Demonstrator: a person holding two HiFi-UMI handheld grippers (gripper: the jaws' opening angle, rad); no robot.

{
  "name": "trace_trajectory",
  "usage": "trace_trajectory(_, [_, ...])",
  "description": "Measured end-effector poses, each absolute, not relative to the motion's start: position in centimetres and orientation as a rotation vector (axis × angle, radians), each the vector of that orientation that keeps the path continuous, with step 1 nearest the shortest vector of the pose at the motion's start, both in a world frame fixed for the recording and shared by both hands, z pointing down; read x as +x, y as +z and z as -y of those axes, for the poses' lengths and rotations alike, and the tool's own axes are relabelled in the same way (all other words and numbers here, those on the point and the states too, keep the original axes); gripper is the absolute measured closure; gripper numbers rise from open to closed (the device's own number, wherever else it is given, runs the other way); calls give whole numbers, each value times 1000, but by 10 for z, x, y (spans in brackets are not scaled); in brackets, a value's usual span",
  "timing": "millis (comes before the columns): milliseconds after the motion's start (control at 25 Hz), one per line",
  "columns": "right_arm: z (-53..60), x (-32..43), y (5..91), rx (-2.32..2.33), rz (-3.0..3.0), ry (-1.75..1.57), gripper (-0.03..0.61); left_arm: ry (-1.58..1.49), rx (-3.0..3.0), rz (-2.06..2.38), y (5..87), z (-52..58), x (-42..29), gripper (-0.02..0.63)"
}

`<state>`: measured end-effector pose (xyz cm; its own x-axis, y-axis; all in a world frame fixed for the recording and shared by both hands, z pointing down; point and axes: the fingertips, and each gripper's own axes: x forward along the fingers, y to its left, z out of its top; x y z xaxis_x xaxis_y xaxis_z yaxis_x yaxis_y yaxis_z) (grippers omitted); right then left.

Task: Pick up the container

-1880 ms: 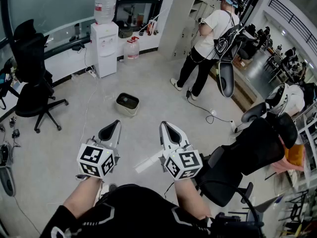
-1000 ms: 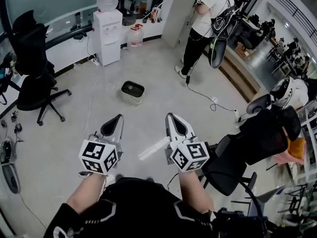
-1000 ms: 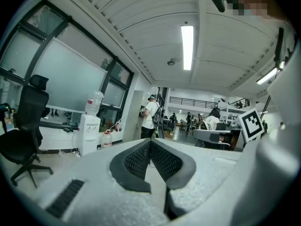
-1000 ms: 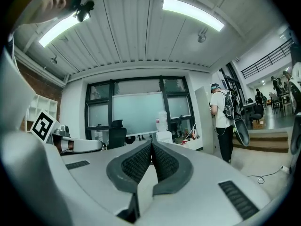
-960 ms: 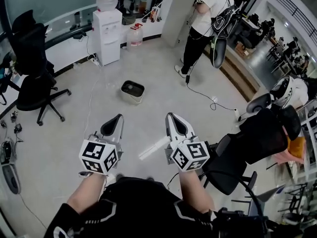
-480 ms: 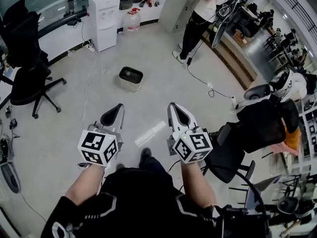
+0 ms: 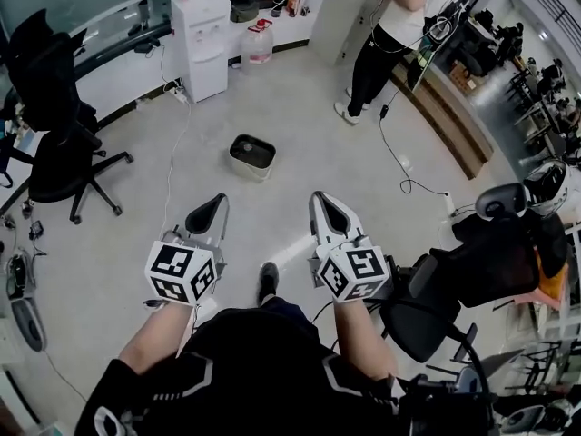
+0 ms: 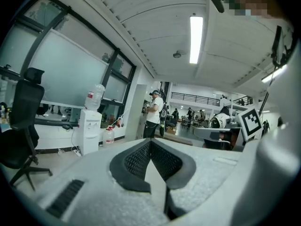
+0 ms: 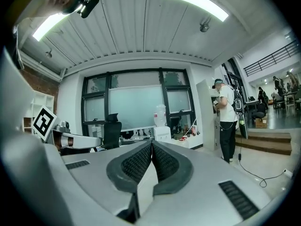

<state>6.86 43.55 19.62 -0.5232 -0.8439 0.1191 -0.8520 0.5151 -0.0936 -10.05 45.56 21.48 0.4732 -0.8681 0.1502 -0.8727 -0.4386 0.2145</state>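
Observation:
A small cream container (image 7: 252, 155) with a dark inside stands on the grey floor, well ahead of both grippers. My left gripper (image 7: 218, 201) is shut and holds nothing; in the left gripper view its black pads (image 8: 141, 161) meet at the tip. My right gripper (image 7: 320, 198) is shut and empty too, with its pads (image 9: 162, 164) pressed together. Both are held level at waist height, side by side, pointing toward the container. Neither gripper view shows the container.
A white water dispenser (image 7: 203, 31) and a water jug (image 7: 258, 44) stand against the far wall. A black office chair (image 7: 56, 143) is at the left, another chair (image 7: 472, 271) at the right. A person (image 7: 392, 25) stands at the back right, with a cable (image 7: 404, 166) on the floor.
The view has shifted as the person walks: a shoe now shows between the grippers. The grippers keep their pose, both shut. The standing person has moved farther toward the back.

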Motion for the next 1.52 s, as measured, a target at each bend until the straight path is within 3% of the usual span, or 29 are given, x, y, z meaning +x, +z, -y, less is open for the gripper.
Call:
trace_trajectory(840, [-241, 145, 234, 1355, 2732, 340, 571, 151, 2327, 1562, 249, -266, -27, 609])
trace_trajectory(1520, [-130, 127, 246, 1394, 2701, 375, 571, 146, 2371, 1487, 257, -146, -38, 609])
